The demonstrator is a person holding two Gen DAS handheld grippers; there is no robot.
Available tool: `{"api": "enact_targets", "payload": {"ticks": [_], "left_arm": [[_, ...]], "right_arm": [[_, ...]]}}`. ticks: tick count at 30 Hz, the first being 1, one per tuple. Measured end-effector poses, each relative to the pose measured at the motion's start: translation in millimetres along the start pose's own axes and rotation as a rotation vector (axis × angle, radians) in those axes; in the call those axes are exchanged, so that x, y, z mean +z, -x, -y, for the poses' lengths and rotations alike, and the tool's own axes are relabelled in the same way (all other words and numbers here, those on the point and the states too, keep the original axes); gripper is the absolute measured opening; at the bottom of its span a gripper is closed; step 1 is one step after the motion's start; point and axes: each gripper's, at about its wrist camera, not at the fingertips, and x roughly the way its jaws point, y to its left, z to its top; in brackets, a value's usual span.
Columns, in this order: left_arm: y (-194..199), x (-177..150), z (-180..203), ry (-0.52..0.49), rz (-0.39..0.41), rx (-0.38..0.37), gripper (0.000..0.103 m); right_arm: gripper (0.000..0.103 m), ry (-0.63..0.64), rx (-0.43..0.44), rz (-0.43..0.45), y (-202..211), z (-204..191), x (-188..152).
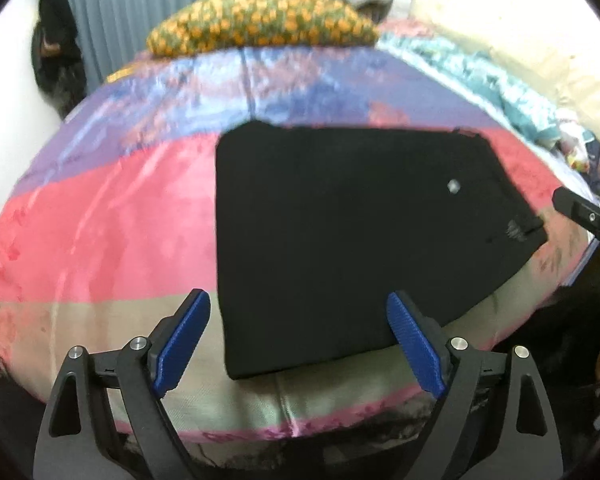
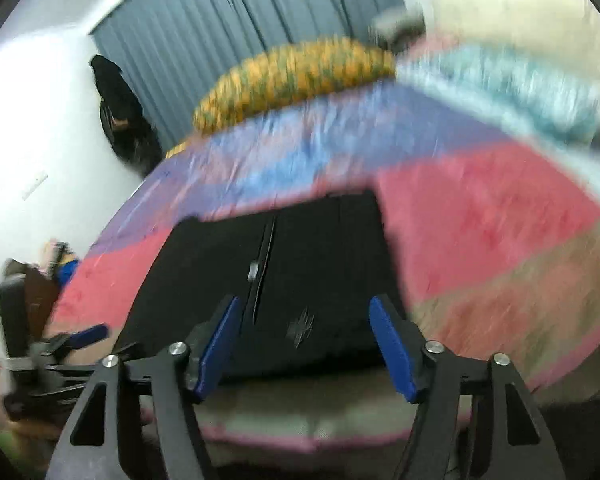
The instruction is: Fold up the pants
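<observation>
As it lies folded, one pants (image 1: pixel 340 232), two grippers.

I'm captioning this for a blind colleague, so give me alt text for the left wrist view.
Black pants, folded into a compact rectangle, lie on a pink, purple and beige striped bedspread. The left gripper hangs open just above their near edge, holding nothing, with an orange floral pillow beyond.

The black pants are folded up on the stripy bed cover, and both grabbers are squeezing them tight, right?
Not quite. The black pants do lie folded on the stripy bed cover, but neither grabber squeezes them. The left gripper and right gripper both stand open, with nothing pinched, as each wrist view shows.
</observation>
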Motion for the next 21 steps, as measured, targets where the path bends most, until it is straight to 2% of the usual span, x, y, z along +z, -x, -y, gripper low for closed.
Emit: {"api": "enact_targets", "payload": {"ticks": [1,2,10,16,21], "left_arm": [[6,-2,0,-0.002,0.025,0.008,0.091],[11,-5,0,-0.003,0.048,0.019,0.092],[29,-17,-24,0.031,0.131,0.118,0.092],[37,-17,-37,0.075,0.162,0.142,0.092],[40,-21,-36,0.058,0.17,0.145,0.092]], "right_arm": [[0.087,0.025,-0.041,0.038,8,-1,-2],[0.09,0.025,-0.071,0.056,11,-1,-2],[0.09,-0.06,-0.144,0.078,19,18,-5],[0.09,-0.01,-0.156,0.096,22,9,-4],[0.09,0.048,-0.154,0.099,22,-1,-6]]}}
